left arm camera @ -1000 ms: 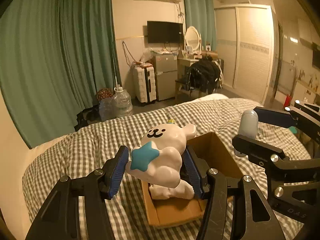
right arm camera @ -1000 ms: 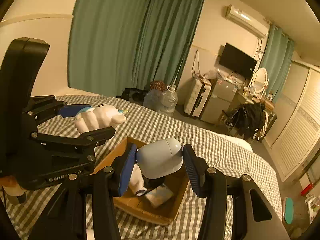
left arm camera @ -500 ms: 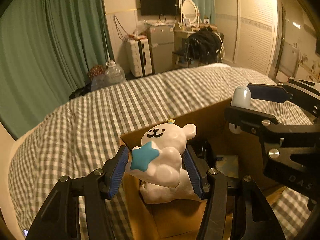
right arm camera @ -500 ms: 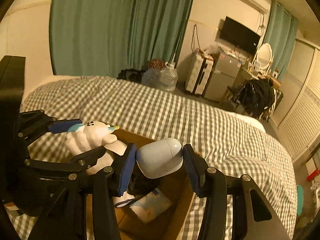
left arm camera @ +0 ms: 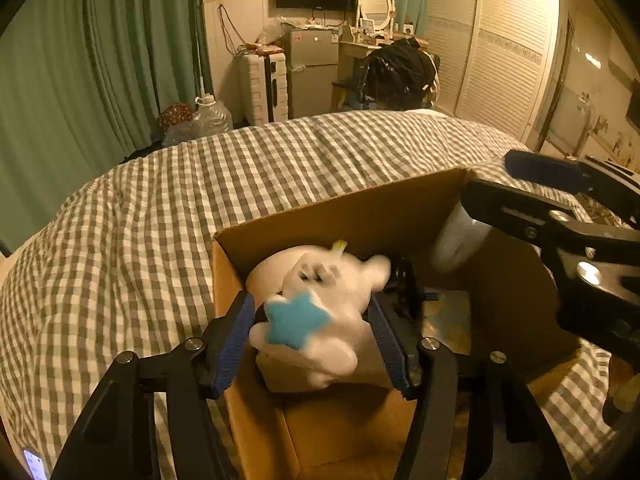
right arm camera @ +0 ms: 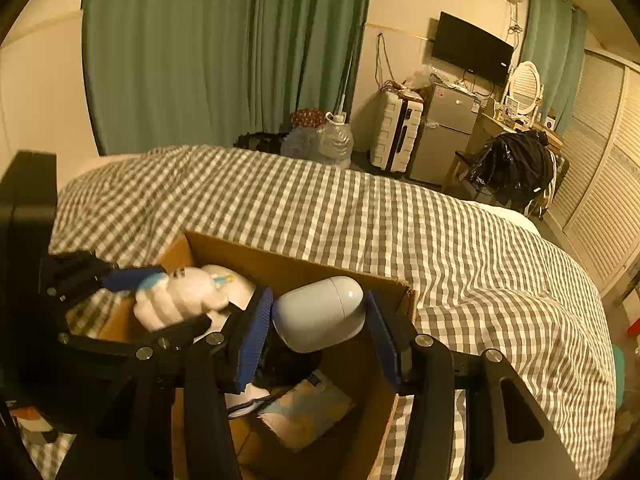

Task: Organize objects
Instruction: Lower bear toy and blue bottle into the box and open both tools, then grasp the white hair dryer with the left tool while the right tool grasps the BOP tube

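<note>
My left gripper [left arm camera: 310,336] is shut on a white bear toy [left arm camera: 320,312] with a blue star, held inside the mouth of an open cardboard box [left arm camera: 360,208] on the bed. The toy looks blurred. My right gripper [right arm camera: 316,330] is shut on a smooth pale grey capsule-shaped object [right arm camera: 320,314], held just over the same box [right arm camera: 296,256]. The left gripper with the bear [right arm camera: 180,298] shows at the left of the right wrist view. The capsule [left arm camera: 460,240] shows at the right of the left wrist view.
The box holds a white rounded item [left arm camera: 272,268], a dark object [left arm camera: 404,280] and a pale packet [right arm camera: 308,408]. It rests on a grey checked bedspread [right arm camera: 400,216]. Beyond the bed are green curtains, water jugs [right arm camera: 332,140], a suitcase [right arm camera: 396,136] and a small fridge.
Both grippers have moved down and forward to the box. The bear has gone from above the bed to inside the box mouth, and the capsule has come down over the box.
</note>
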